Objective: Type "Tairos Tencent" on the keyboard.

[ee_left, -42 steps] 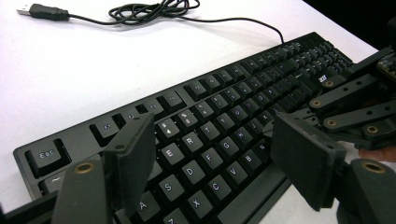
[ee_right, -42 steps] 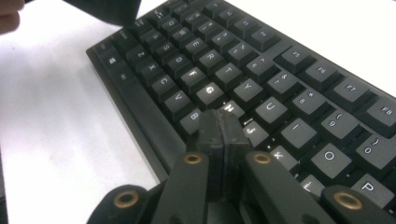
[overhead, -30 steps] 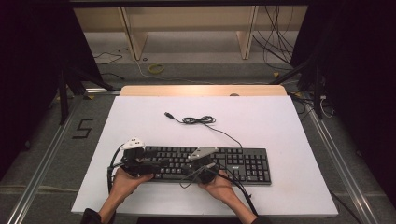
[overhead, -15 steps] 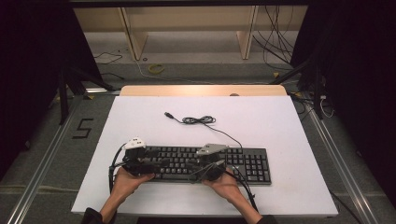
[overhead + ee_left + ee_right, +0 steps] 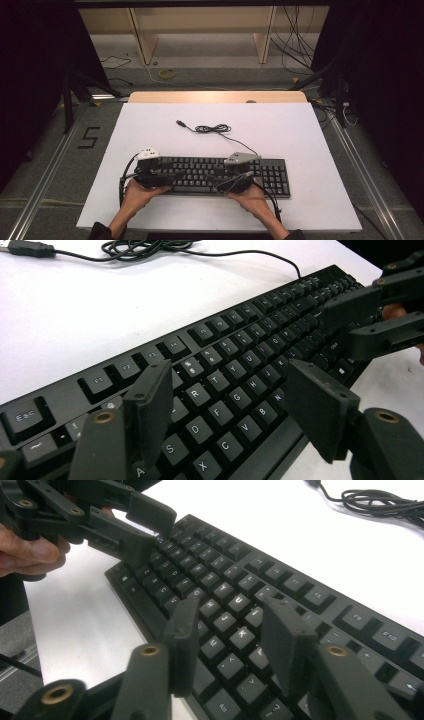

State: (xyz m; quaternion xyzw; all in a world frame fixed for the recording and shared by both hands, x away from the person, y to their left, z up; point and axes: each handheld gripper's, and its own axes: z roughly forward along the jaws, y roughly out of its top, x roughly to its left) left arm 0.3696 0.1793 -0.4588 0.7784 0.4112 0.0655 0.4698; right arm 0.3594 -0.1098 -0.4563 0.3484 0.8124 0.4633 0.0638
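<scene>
Both claws hovered over a black keyboard (image 5: 220, 175) on the white counter (image 5: 300, 130): left claw (image 5: 227, 412) apart, right claw (image 5: 235, 645) just opening, nothing between.

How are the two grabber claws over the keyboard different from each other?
The left gripper has its jaws spread wide, while the right gripper holds its jaws closer together; those have just been opening, with nothing between them. The left gripper hangs over the letter keys near the keyboard's left end, the right gripper over its middle. Both are black, hand-held and gripping nothing.
</scene>
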